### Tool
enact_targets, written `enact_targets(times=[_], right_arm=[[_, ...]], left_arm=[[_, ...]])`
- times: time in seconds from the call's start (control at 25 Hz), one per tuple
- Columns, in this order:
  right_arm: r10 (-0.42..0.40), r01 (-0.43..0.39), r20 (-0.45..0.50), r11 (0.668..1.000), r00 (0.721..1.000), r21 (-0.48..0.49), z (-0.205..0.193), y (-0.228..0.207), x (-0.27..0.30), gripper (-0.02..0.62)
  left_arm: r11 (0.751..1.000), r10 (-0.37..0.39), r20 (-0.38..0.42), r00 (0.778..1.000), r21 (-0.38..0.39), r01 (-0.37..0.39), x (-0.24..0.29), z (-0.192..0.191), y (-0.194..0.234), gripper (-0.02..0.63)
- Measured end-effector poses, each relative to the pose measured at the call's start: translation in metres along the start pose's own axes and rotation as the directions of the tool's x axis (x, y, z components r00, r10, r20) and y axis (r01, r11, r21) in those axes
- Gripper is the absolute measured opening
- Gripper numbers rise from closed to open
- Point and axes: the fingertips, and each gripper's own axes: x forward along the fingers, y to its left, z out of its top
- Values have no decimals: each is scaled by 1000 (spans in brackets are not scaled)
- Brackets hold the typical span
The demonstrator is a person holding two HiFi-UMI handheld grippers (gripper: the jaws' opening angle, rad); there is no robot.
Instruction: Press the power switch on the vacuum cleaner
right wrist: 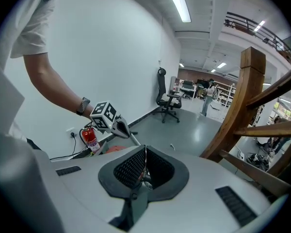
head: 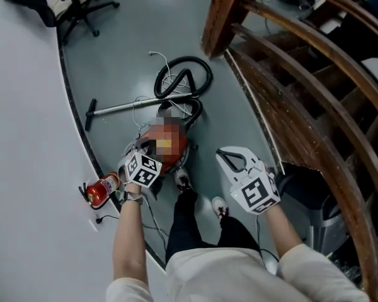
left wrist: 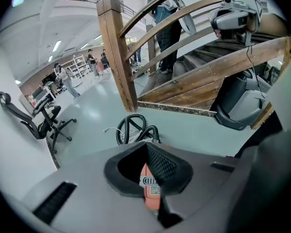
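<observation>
Vacuum cleaner (head: 178, 153): rounded red body.

Pretty tight spot here: the white wall (head: 25, 137) hugs my left side with a fire extinguisher (head: 102, 190) at its foot, and the wooden stair railing (head: 283, 80) boxes in the right. Just ahead, the vacuum cleaner (left wrist: 150, 186), its looped hose (head: 183, 80) and the metal wand (head: 135, 106) clutter the floor (head: 126, 55). Past them it's open up to the office chair (head: 69, 2).

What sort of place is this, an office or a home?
Probably a large open-plan office or workplace hall, not a home: a swivel office chair, a fire extinguisher by the wall, and long ceiling strip lights.
</observation>
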Motion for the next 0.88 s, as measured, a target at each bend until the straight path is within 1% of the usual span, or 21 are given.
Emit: enact_targets(times=[0.2,0.48,0.72,0.88], right_arm=[[7,-6,27,999,1000,-39,18,3,-22,29],[10,-5,56,996,998,-83,38,10,-50,29],[2,9,95,994,995,-109,52,11,-79,29],[-7,23,118,991,993,-134,64,11,-100,29]], left_arm=[[999,51,18,999,8,-51,-35,15,-1,2],[996,89,65,994,17,-90,-81,38,-12,2],[987,159,137,978,0,-161,-124,71,-25,1],[982,189,160,969,-4,-191,-149,83,-39,1]])
